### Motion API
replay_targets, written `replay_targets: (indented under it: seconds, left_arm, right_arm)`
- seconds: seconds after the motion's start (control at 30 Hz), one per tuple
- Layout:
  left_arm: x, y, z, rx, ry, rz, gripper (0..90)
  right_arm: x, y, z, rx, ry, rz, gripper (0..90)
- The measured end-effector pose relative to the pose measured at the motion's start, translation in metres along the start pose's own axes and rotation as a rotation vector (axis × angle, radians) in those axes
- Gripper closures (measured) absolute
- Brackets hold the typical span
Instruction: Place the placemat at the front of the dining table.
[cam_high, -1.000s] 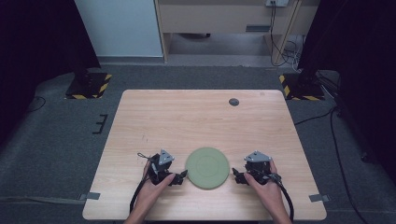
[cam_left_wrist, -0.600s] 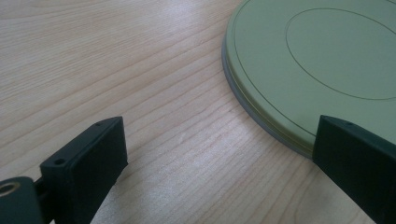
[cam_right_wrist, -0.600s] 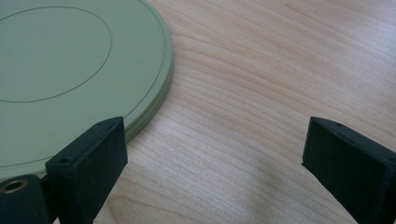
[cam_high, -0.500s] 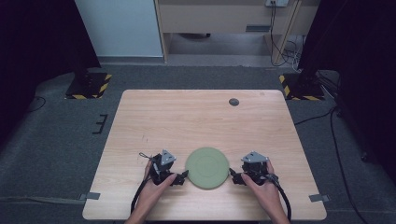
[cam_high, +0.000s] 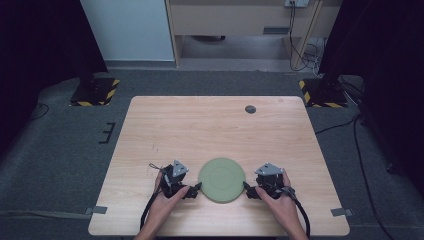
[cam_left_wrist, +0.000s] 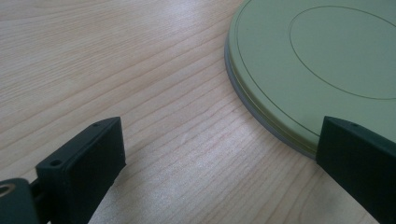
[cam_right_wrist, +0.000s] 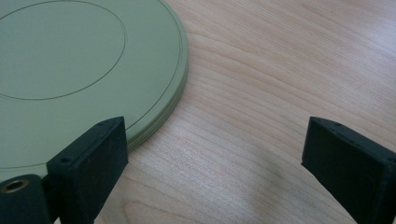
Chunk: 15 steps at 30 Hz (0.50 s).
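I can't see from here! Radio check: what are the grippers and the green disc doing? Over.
Left gripper open at disc's left edge. Right gripper open at its right edge. Disc flat on table, not gripped. Nothing in the way.

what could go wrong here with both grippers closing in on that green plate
The green plate lies flat and low on the wooden table, so the fingers of either open gripper may scrape the wood or slide over the rim rather than catch it. If the left gripper and right gripper push unevenly, the plate may skid sideways.
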<state>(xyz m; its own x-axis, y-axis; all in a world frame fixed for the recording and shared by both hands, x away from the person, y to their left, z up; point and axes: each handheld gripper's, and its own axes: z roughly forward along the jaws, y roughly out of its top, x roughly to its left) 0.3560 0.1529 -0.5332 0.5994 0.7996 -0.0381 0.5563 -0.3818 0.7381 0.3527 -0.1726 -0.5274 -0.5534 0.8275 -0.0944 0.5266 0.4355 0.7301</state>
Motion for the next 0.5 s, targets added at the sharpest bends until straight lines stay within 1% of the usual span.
replay_targets:
  seconds: [0.13, 0.3, 0.5]
  left_arm:
    - [0.0011, 0.0007, 0.0008, 0.003, -0.002, -0.006, 0.0]
    - [0.0012, 0.0018, 0.0015, 0.001, 0.008, -0.009, 0.0]
    - [0.0011, 0.0023, 0.0024, -0.002, 0.013, -0.012, 0.0]
  right_arm:
    - [-0.0003, 0.0001, 0.0004, 0.000, -0.001, 0.004, 6.5]
    - [-0.0001, 0.0001, 0.0006, -0.005, -0.005, -0.002, 6.7]
    - [-0.0002, 0.0004, 0.0019, -0.008, -0.017, 0.010, 6.0]
